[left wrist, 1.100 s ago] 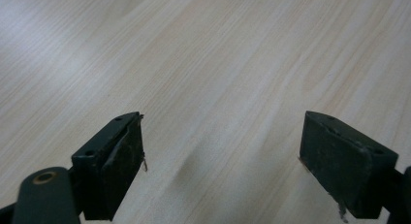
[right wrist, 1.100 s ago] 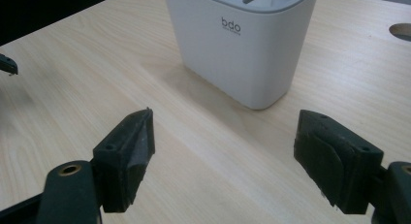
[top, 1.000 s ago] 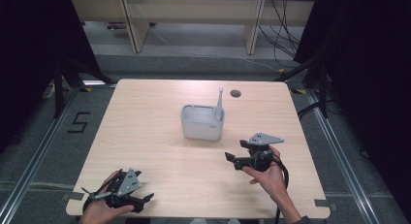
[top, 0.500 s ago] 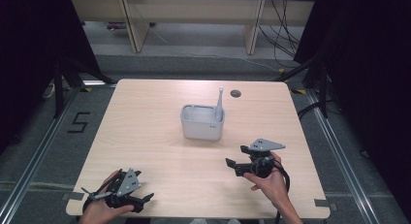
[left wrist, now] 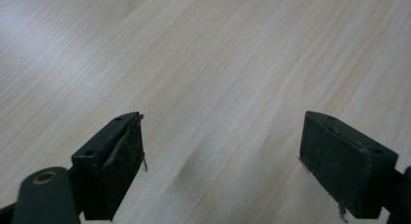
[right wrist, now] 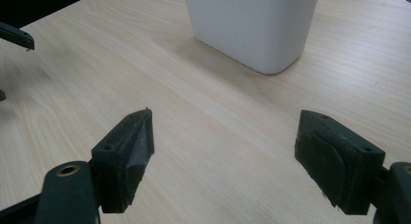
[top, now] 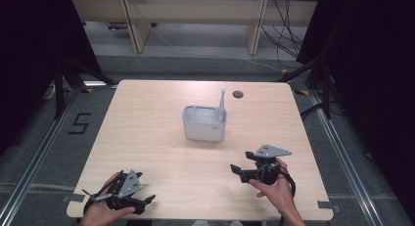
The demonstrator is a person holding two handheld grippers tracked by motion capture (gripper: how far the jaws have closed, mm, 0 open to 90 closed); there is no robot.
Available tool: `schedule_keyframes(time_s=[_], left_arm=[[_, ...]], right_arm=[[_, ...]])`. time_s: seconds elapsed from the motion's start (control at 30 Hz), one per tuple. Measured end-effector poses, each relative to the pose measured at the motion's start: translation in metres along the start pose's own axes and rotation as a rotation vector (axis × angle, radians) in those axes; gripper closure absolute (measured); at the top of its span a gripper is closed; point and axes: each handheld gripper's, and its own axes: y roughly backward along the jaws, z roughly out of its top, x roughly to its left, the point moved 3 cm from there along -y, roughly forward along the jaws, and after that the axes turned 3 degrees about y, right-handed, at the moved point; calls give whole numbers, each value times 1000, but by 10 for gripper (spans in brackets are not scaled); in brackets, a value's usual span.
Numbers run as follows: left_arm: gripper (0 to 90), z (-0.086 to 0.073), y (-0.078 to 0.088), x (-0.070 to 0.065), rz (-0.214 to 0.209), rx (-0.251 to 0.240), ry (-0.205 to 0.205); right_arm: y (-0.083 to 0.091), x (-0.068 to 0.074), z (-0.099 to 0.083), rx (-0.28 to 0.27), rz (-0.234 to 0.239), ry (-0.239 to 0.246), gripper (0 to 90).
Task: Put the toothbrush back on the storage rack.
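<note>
A white rectangular tub (top: 204, 124) stands in the middle of the wooden table (top: 147, 118), with a slim white brush-like stick (top: 221, 102) upright in its right corner. My right gripper (top: 237, 171) lies low at the near right, jaws pointing left, open and empty. In the right gripper view its jaws (right wrist: 225, 156) are spread wide over bare wood, with the tub (right wrist: 252, 25) ahead and apart from them. My left gripper (top: 146, 202) rests at the near left corner, held by a hand. The left gripper view has it open (left wrist: 223, 161) with nothing between the pads.
A small dark round hole (top: 238, 94) sits in the table behind the tub. The table's near edge runs just below both hands. A jaw tip of the other gripper (right wrist: 17, 36) shows at the far left of the right gripper view. Shelving legs and cables stand beyond the table.
My right gripper has drawn back a little toward the near edge, away from the tub. The left gripper has stayed where it was.
</note>
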Motion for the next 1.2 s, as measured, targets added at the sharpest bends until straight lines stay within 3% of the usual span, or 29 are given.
schedule_keyframes(time_s=[0.03, 0.07, 0.1, 0.2, 0.3, 0.43, 0.47, 0.67, 0.7, 0.73, 0.8, 0.9, 0.93, 1.03, 1.07, 1.1, 1.13, 1.2], left_arm=[[154, 0, 0, 0, 0, 0, 0], [154, 0, 0, 0, -1, 0, -1], [154, 0, 0, 0, -1, 0, 0], [154, 0, 0, 0, 0, 0, -1], [154, 0, 0, -1, -2, 0, 10], [154, 0, 0, 0, -1, 0, 4], [154, 0, 0, 0, 0, 11, -5], [154, 0, 0, 0, 1, 1, 1], [154, 0, 0, -1, 0, 1, 7], [154, 0, 0, 0, 2, 11, -7], [154, 0, 0, 0, 1, 11, -6], [155, 0, 0, 1, 3, 12, -8], [154, 0, 0, 0, 2, 12, -7], [155, 0, 0, 0, 2, 11, -6], [154, 0, 0, 1, 3, 13, -11], [154, 0, 0, 1, 3, 13, -15], [154, 0, 0, 0, 2, 13, -6], [154, 0, 0, 0, 3, 11, -7]], right_arm=[[1, -1, 0, -3, -14, 13, 225], [2, 0, -1, -1, -7, -10, 226], [2, -1, -2, -1, -3, 14, 226], [4, 1, -4, -1, 4, -20, 227], [5, 0, -7, 0, 7, -23, 226], [6, -1, -11, 9, 18, -2, 224], [8, 1, -12, 22, -6, -19, 223], [11, 0, -16, 16, -7, 6, 214], [10, 3, -17, 19, 6, -26, 212], [11, 1, -17, 17, -4, 1, 211], [11, 4, -19, 25, 6, -23, 209], [11, 3, -20, 23, 12, 8, 198], [12, 5, -22, 31, 13, -18, 188], [15, 7, -24, 48, 0, -25, 179], [15, 6, -25, 44, -2, -3, 173], [16, 8, -27, 48, 4, -20, 166], [17, 7, -27, 46, -4, 6, 165], [17, 9, -30, 50, 12, -17, 162]])
